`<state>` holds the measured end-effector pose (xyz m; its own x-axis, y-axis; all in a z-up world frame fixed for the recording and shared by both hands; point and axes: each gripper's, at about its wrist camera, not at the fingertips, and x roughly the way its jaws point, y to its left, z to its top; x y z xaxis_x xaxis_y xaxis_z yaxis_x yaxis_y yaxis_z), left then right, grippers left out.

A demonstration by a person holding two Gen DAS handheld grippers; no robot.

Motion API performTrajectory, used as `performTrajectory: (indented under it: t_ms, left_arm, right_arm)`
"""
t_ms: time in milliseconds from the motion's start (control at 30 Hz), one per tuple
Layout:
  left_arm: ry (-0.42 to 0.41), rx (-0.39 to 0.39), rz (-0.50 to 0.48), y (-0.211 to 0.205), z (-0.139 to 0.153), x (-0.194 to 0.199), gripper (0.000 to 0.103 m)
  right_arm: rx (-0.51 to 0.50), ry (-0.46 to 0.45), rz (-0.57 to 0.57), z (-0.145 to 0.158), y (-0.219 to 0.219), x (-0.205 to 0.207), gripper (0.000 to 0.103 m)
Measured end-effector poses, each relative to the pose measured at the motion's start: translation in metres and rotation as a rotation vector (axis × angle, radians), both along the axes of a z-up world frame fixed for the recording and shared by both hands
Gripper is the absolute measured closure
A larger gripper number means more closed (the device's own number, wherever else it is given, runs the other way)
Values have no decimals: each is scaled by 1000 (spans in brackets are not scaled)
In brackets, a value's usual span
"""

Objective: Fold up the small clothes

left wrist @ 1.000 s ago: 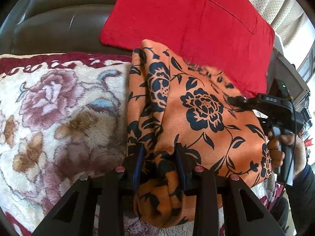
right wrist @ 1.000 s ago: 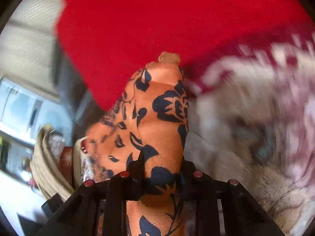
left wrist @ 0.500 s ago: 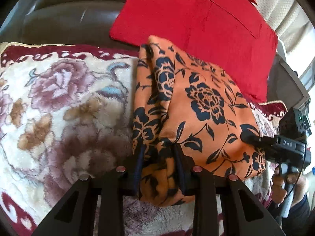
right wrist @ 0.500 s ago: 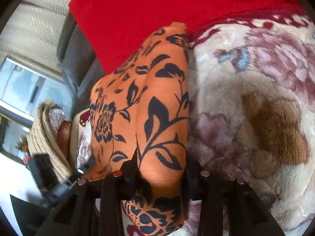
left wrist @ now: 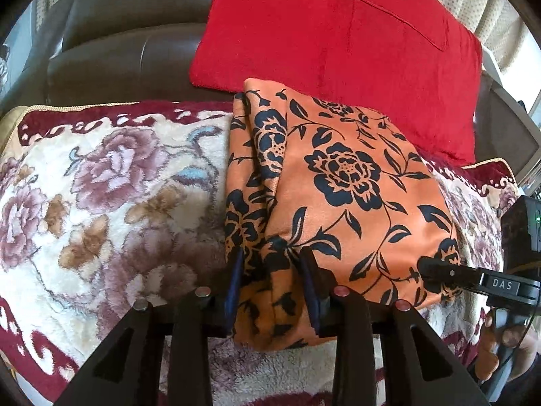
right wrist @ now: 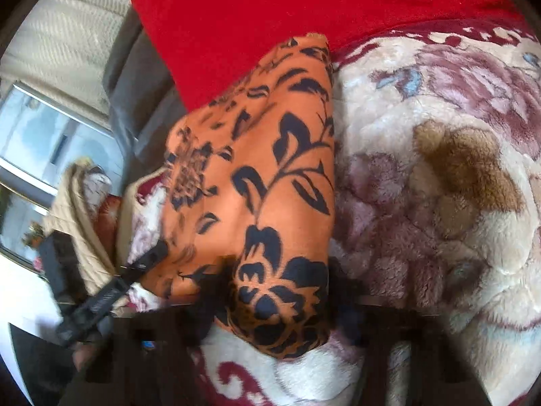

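Both claws have hold of the same folded orange cloth (left wrist: 341, 199) with its black flower print. Left claw (left wrist: 272, 291) – its two dark pads sit partly apart with the near left corner of the cloth bunched between them, and the fabric pinches in where the pads press; its jaws have just been opening a little, with the cloth between them. Right claw (right wrist: 280, 304) – its own view is blurred low down, but the cloth's near corner runs between the two dark fingers and is gripped there; these jaws have just been closing a little on the fabric. From the left wrist view the right claw's black tip (left wrist: 439, 270) shows touching the right near corner of the cloth, with the person's hand (left wrist: 503, 335) wrapped round its handle at the frame's edge.

The cloth lies as a thick, roughly rectangular bundle on a plush blanket (left wrist: 101, 203) patterned with cream, mauve and brown flowers and a dark red border. Loose folded layers show along its left edge. Its far end touches and slightly overlaps a red cushion (left wrist: 338, 34), which leans against the dark leather back of a sofa (left wrist: 128, 44). Pale curtain and a bright window (right wrist: 44, 132) show off to the side in the right wrist view
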<state>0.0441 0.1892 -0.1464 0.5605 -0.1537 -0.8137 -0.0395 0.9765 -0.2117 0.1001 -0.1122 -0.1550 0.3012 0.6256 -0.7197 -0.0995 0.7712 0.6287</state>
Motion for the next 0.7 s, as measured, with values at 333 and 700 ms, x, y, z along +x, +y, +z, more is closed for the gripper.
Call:
performTrajectory:
  t_ms: [333,700]
  left_arm:
    - [-51,-58,10,10,12,-7,68]
    - [5,-323,60,45,2,87,29]
  right_arm:
    - [40,9,-33,1,-6,-6,41]
    - [89,2,-67,10,-23,70,30]
